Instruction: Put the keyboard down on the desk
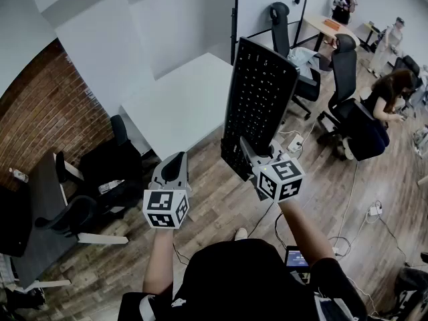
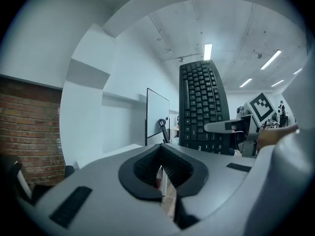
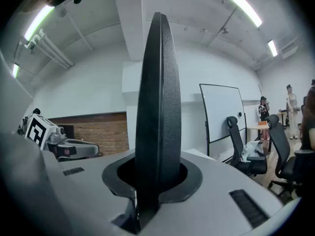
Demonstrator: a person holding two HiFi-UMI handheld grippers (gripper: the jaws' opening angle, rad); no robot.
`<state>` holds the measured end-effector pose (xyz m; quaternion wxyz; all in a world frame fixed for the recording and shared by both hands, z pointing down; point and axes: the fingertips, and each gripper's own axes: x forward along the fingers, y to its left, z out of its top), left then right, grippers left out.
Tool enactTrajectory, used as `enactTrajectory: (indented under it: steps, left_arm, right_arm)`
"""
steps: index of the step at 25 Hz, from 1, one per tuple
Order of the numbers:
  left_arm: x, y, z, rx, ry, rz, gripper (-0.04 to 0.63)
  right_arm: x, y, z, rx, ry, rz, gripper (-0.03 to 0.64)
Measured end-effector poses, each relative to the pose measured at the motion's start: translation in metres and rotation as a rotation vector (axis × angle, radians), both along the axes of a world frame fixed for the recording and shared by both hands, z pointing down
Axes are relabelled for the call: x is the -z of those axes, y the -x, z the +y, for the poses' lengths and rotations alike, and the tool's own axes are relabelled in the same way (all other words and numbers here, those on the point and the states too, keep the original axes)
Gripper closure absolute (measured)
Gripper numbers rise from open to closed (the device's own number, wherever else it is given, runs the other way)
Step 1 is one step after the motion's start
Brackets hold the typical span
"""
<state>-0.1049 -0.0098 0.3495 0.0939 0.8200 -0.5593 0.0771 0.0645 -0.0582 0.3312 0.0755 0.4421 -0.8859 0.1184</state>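
Observation:
A black keyboard [image 1: 257,105] stands on end in the air, keys facing left, above the floor and right of the white desk [image 1: 179,103]. My right gripper [image 1: 257,158] is shut on its lower end. In the right gripper view the keyboard [image 3: 156,112] rises edge-on from between the jaws. My left gripper [image 1: 171,169] hangs to the left, shut and empty, apart from the keyboard. From the left gripper view the keyboard [image 2: 203,109] shows its keys at the right, with the right gripper [image 2: 231,128] clamped on it.
A whiteboard [image 1: 271,2] stands behind the desk. Black office chairs [image 1: 344,72] are at the right, one more [image 1: 110,162] at the left beside a dark desk [image 1: 40,212]. People sit and stand at the far right. Cables and a power strip [image 1: 294,144] lie on the wooden floor.

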Motion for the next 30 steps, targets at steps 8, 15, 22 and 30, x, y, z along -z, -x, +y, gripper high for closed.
enactTrajectory:
  steps: [8, 15, 22, 30]
  left_arm:
    - [-0.008, -0.003, -0.005, -0.005, 0.01, 0.001, 0.581]
    - [-0.013, -0.003, -0.006, -0.003, 0.016, 0.007, 0.581]
    - [-0.012, -0.005, -0.007, 0.005, 0.019, -0.002, 0.581]
    - [0.01, 0.002, 0.017, 0.005, 0.008, -0.024, 0.581]
  right_arm:
    - [-0.005, -0.001, -0.005, 0.002, 0.011, -0.016, 0.525]
    - [-0.009, 0.001, -0.006, 0.008, 0.02, -0.024, 0.525]
    - [-0.01, -0.001, -0.006, 0.02, 0.02, -0.025, 0.525]
    - [0.008, 0.008, 0.014, 0.025, 0.026, -0.04, 0.525]
